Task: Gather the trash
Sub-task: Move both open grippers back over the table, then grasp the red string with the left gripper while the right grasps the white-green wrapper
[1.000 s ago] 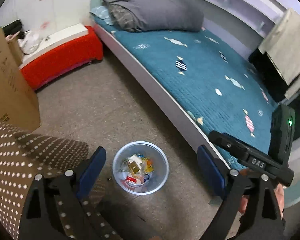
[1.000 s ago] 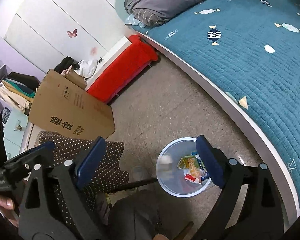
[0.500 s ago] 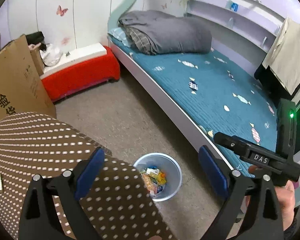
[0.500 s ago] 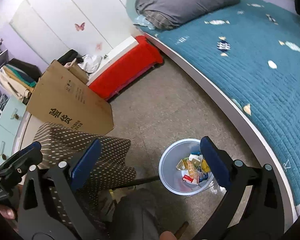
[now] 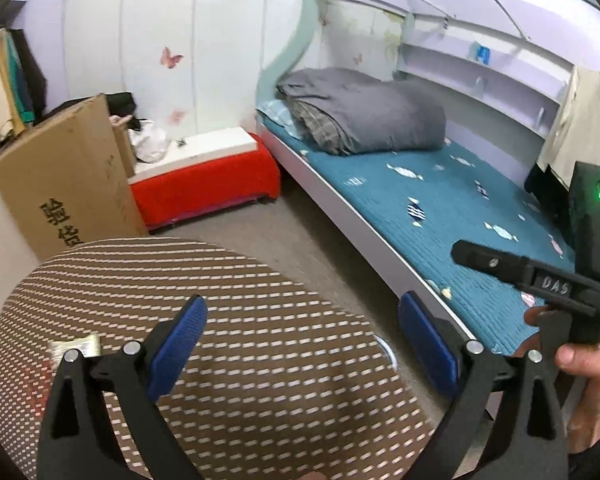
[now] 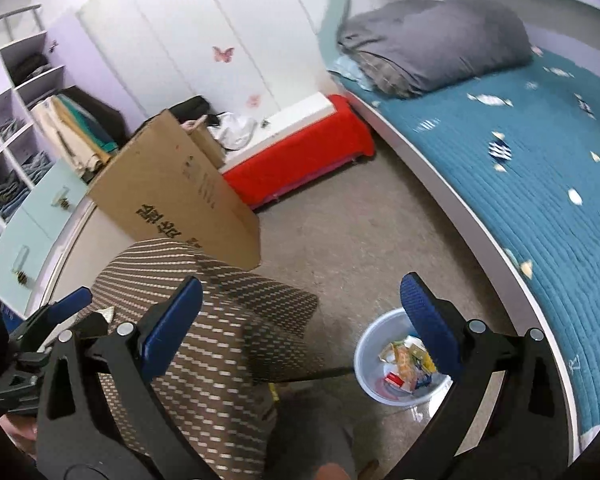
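Hovering tongs: both pairs hang above the round bench, the landmark for every place below.
Left tongs: spread wide with nothing between the blue pads, over the bench top's near half.
Right tongs: also released and empty, one pad over the bench's edge, the other over the bin.
Bench: round top under a brown cloth with pale dashes, which drapes over the side.
Wrapper: a small flat scrap of trash, pale gold, lying on the bench top at its left part, just beside the left tongs' left arm; it shows again as a light corner in the right wrist view.
Red smear: a faint reddish patch on the cloth near the wrapper; what it is cannot be told.
Bin: a round pale blue tub on the floor, right of the bench and close to its draped side, holding a heap of coloured packets.
Bed: beyond the bin from the bench, with a teal quilted cover and a folded grey blanket at its far end.
Cardboard box: standing behind the bench, leaning, with printed characters on its face.
Red stool: beyond the bench, between the box and the bed.
Hand: at the right of the bench, gripping the right tongs' black handle.
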